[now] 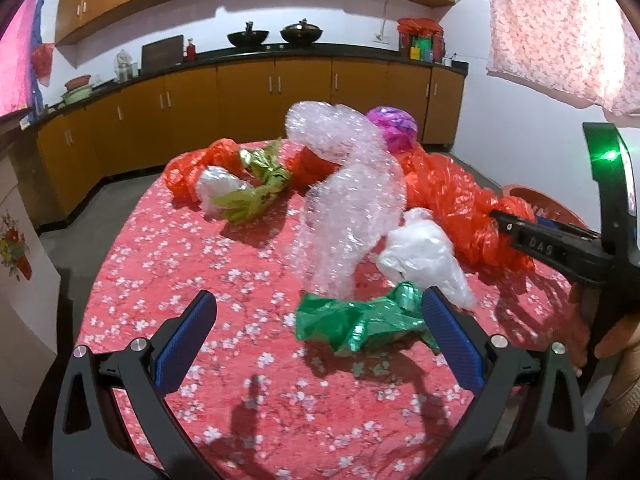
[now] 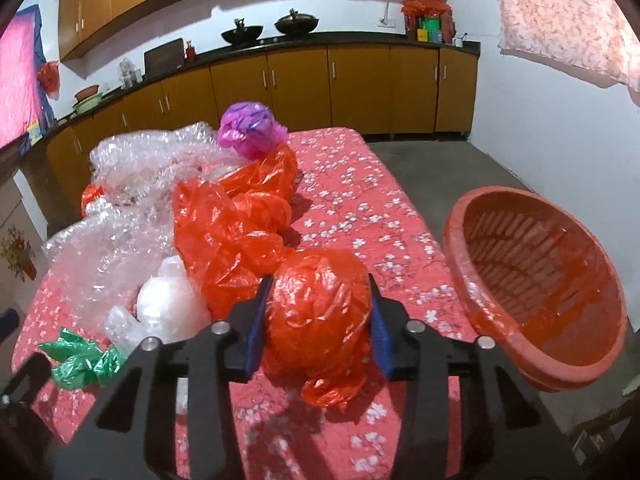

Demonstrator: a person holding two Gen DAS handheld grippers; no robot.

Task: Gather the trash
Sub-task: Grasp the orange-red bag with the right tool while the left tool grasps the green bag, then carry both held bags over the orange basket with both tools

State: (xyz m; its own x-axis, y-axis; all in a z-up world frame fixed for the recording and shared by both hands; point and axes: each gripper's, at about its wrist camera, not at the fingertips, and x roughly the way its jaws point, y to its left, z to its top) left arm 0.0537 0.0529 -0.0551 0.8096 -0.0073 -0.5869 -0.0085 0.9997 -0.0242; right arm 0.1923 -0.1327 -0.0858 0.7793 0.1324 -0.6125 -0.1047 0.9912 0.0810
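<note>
Glossy crinkled orange plastic bag [image 2: 316, 300], shiny green foil wrapper [image 1: 360, 320], matt floral tablecloth [image 1: 192, 280].

so everything's laid out around the bubble wrap [image 1: 344, 200], which stands up in a heap mid worktop [image 1: 168, 280]. left of it sits a small clump of bags [image 1: 236, 188], touching each other. behind it, at the far edge, there's a balled-up bag [image 1: 394, 124]. right of it a long crinkled bag [image 1: 452, 200] trails toward the right tongs [image 2: 318, 320], which sit clamped around its near end. just in front of the bubble wrap lies a small pale bag [image 1: 424, 256], and nearer still a foil scrap [image 1: 360, 322], touching the left tongs' right finger [image 1: 450, 340]. the basket [image 2: 540, 292] is off the worktop's right edge, tilted, well apart from the bubble wrap.
</note>
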